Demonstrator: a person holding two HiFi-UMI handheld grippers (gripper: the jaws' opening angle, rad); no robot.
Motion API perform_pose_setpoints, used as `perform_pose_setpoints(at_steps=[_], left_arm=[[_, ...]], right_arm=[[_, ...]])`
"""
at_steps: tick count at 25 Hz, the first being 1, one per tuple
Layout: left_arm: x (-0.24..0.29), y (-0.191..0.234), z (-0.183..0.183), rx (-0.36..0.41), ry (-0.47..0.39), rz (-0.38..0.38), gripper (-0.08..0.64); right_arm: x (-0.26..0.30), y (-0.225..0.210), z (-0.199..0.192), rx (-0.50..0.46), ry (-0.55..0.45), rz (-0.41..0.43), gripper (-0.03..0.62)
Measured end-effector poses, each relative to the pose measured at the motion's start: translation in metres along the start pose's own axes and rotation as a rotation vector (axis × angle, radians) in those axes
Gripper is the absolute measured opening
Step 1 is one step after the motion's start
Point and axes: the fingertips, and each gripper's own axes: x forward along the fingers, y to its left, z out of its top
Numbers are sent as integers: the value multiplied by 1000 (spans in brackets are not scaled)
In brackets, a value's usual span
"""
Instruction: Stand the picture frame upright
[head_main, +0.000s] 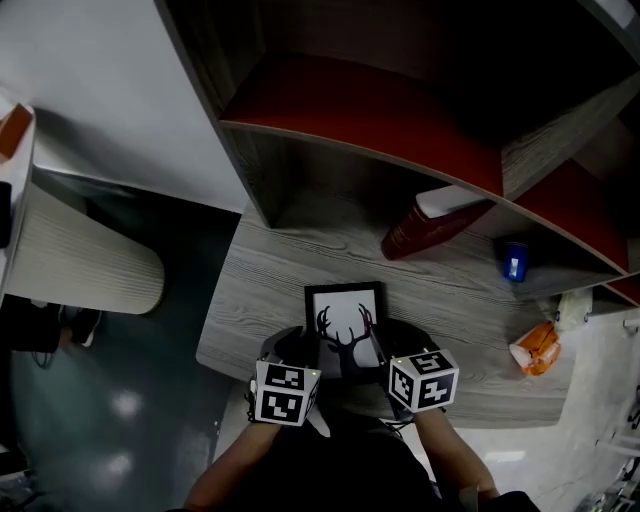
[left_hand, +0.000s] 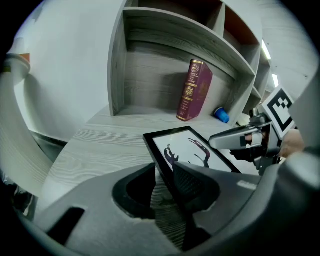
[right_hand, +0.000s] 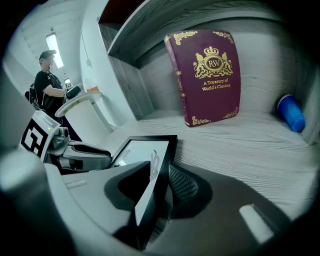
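Grey wood-grain desk beneath a shelf unit, with a picture frame near its front edge and a gripper on either side.
The black frame, showing an antler print, lies face-up rather than upright, at 6 o'clock on the desk in the head view. The left gripper straddles the frame's 9 o'clock edge with its jaws apart and a gap beside the outer pad. The right gripper straddles the 3 o'clock edge, its jaws also spread and not pinching. From the frame, a maroon book leans at 1 o'clock, a blue cup lies at 2 o'clock, and an orange packet sits at 3 o'clock.
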Motion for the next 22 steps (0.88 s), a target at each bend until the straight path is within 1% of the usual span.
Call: perform_pose_setpoints(at_steps=[4, 9, 15, 18, 22], left_arm=[[2, 0, 3, -18, -3, -4, 115], [1, -4, 7, -48, -17, -26, 130], [7, -11, -1, -77, 16, -56, 153], [10, -12, -6, -73, 40, -51, 156], [11, -13, -7, -67, 46, -34, 160]], right_arm=[[6, -2, -4, -4, 25, -4, 141], [11, -2, -8, -9, 45, -3, 147], [14, -3, -9, -13, 53, -5, 153], [14, -3, -9, -17, 51, -4, 153], [14, -3, -10, -27, 50, -8, 153]])
